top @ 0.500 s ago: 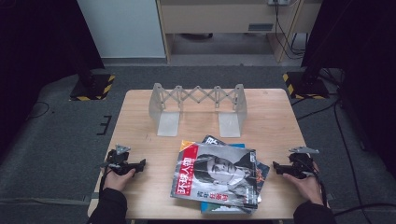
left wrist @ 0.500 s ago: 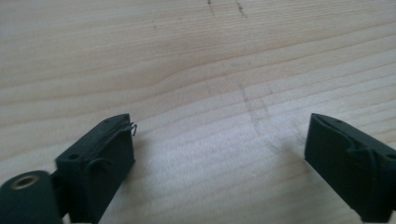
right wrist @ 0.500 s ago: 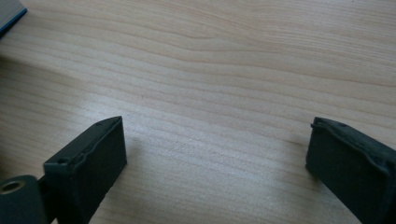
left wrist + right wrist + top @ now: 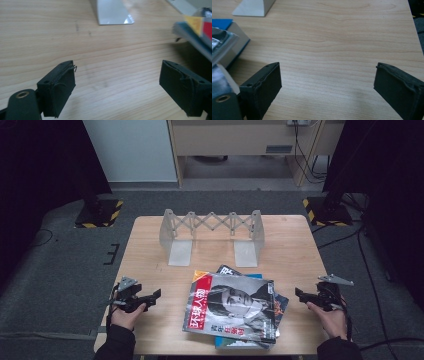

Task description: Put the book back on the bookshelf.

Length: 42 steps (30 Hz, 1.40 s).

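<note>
A stack of magazines lies at the front middle of the wooden table; the top one has a red title and a portrait on its cover. Behind it stands a grey expanding book rack with two flat feet. My left gripper rests at the table's front left, open and empty, pointing toward the stack. My right gripper rests at the front right, also open and empty, pointing toward the stack. In the left gripper view the stack's corner lies ahead on the right; in the right gripper view its edge lies on the left.
A rack foot lies ahead in the left gripper view, and another in the right gripper view. Bare wood separates each gripper from the stack. Around the table is grey carpet, with stand bases marked in yellow and black and cables.
</note>
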Each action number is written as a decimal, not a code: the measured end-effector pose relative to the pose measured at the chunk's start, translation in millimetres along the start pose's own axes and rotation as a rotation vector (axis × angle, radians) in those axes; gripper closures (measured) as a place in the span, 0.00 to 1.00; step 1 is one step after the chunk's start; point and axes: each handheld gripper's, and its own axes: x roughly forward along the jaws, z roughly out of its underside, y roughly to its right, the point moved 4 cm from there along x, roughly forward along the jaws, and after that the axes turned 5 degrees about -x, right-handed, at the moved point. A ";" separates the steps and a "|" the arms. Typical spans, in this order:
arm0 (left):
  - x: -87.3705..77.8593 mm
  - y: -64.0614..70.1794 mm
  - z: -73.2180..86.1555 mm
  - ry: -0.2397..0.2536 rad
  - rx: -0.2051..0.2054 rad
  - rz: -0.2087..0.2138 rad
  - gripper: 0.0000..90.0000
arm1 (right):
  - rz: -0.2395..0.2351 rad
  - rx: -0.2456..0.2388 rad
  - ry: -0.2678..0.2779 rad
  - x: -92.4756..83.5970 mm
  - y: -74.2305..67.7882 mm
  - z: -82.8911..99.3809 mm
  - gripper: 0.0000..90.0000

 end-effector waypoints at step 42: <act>1.6 77.7 26.1 -0.056 0.052 0.293 0.22 | -0.246 -0.107 0.133 -22.7 -98.7 -17.9 0.11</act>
